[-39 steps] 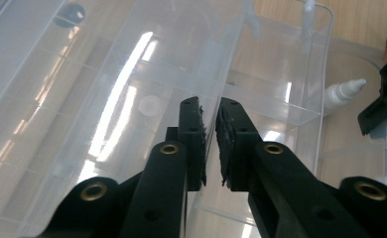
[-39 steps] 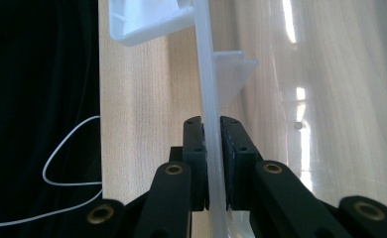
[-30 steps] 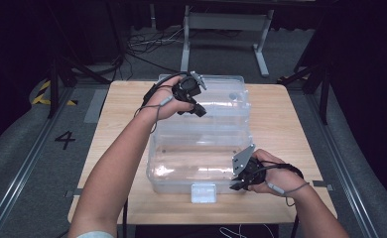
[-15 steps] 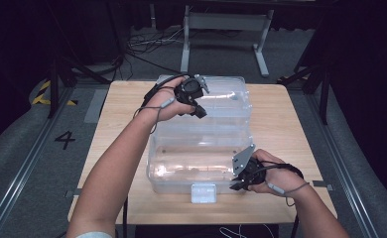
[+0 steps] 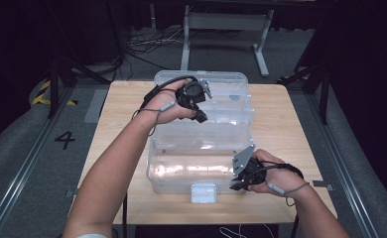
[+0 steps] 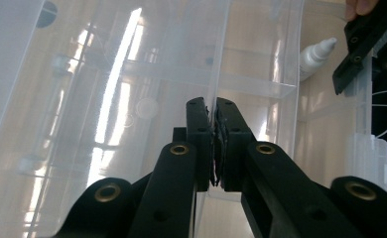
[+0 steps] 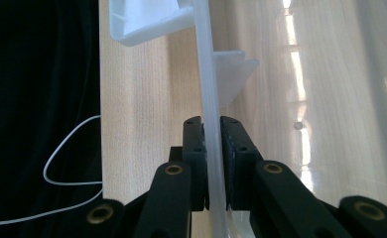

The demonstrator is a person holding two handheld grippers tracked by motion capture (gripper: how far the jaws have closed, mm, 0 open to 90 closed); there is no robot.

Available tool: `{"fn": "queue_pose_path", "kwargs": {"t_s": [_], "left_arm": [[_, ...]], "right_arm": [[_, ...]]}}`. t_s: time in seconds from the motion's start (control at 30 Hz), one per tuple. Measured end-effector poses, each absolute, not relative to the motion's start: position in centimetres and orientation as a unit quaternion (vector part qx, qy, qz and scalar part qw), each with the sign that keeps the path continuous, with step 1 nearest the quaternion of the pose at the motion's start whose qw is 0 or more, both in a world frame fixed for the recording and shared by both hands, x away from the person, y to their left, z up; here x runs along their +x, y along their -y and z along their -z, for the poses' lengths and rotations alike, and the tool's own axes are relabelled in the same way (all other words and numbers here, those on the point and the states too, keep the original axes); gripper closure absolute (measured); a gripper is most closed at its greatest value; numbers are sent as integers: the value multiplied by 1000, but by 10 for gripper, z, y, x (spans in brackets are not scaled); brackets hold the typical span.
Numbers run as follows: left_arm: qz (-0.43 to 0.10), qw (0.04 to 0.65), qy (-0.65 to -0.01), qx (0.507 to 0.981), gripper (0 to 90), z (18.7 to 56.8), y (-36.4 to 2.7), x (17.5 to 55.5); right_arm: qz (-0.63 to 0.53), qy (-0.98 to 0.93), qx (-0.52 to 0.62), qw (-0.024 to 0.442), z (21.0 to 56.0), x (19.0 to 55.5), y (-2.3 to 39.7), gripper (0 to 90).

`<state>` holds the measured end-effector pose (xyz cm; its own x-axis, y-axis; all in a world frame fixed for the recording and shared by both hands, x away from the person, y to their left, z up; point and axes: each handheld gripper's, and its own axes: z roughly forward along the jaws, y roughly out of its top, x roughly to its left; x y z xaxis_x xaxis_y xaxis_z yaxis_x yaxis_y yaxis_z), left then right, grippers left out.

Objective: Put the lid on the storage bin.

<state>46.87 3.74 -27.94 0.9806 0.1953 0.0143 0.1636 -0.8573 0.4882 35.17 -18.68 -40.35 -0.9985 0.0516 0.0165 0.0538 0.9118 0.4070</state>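
A clear plastic storage box [image 5: 181,166] lies opened out on the wooden table [image 5: 112,129], with a white latch [image 5: 203,192] at its near edge. My left gripper [image 5: 199,117] is over the far half [image 5: 233,106], shut on a thin clear wall [image 6: 221,59]. A white dropper bottle [image 6: 316,53] lies in a compartment beyond that wall. At the near right corner my right gripper [image 5: 236,186] is shut on the box's upright clear rim [image 7: 206,74], which runs between its pads. In the left gripper view, the right gripper [image 6: 365,44] shows at the top right.
The table's light wood is bare to the left and right of the box. A grey floor with a painted 4 [image 5: 65,140] and a metal rail lies to the left. A stand's metal legs [image 5: 221,22] and cables are behind the table.
My left hand has shifted a little to the right and up, still clamped on the clear wall. The right hand and its grip have not moved.
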Motion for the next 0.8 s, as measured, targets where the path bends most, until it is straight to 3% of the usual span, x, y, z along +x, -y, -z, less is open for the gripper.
{"fn": "queue_pose_path", "kwargs": {"t_s": [0.8], "left_arm": [[-3,211,-76,974,871,273,-31,450]], "right_arm": [[209,978,-20,2,403,353,188,828]]}}
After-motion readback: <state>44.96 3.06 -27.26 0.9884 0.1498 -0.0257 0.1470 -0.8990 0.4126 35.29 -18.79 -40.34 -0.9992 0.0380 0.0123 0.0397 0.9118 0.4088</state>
